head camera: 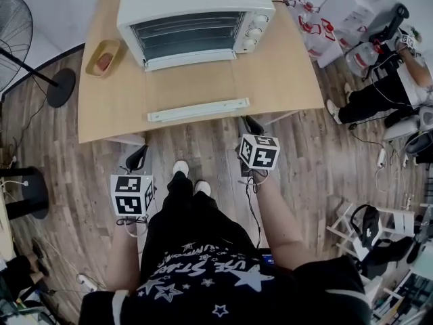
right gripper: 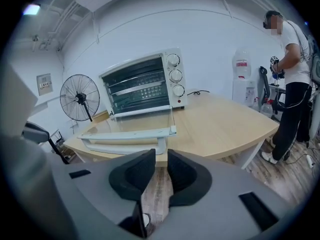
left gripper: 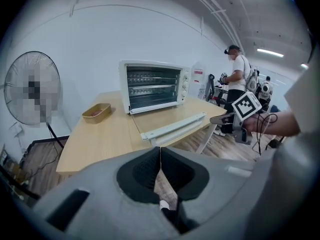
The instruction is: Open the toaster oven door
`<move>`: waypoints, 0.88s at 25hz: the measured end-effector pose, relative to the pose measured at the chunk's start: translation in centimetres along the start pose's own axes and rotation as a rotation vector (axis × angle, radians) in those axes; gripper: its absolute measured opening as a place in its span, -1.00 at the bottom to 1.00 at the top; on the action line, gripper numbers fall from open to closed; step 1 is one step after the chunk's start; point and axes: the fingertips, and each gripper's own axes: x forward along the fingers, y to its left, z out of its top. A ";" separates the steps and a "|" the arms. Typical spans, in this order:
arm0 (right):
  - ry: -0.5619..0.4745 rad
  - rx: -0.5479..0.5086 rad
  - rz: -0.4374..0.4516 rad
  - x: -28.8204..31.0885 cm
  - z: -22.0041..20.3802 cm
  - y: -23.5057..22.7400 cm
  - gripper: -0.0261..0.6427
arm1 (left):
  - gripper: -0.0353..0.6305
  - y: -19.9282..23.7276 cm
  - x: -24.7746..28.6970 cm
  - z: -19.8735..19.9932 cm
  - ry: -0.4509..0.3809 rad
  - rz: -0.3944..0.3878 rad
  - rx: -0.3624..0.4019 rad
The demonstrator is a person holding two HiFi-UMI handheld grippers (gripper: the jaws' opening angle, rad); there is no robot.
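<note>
The toaster oven [head camera: 196,2] stands at the far side of the wooden table [head camera: 291,73]. Its glass door [head camera: 193,87] already lies folded down flat toward the person, with the white handle [head camera: 198,110] close to the table's near edge.

Both tools are off the table, over the wood floor [head camera: 311,161], on the person's side of that edge, and touch nothing. The left gripper [head camera: 137,157] has its jaws pressed together, the black pads meeting in a thin line with nothing between them. The right gripper [head camera: 252,124] is nearer the handle, just short of the table edge. Its jaws stand a little apart, and the narrow gap shows only floor, so it holds nothing.

A small tan dish [head camera: 103,57] sits on the table to the left of the oven.
</note>
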 end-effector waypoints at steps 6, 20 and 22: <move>-0.038 0.037 0.023 -2.5 0.1 1.6 -0.76 | -0.83 -0.5 -2.6 -2.0 0.016 0.003 0.006; -0.120 0.044 -0.026 -10.9 -0.4 9.7 -0.92 | -0.83 2.8 -9.9 -6.8 -0.023 -0.074 0.044; -0.122 0.035 -0.042 -12.4 -1.2 11.6 -0.92 | -0.83 3.7 -11.5 -8.0 -0.034 -0.085 0.052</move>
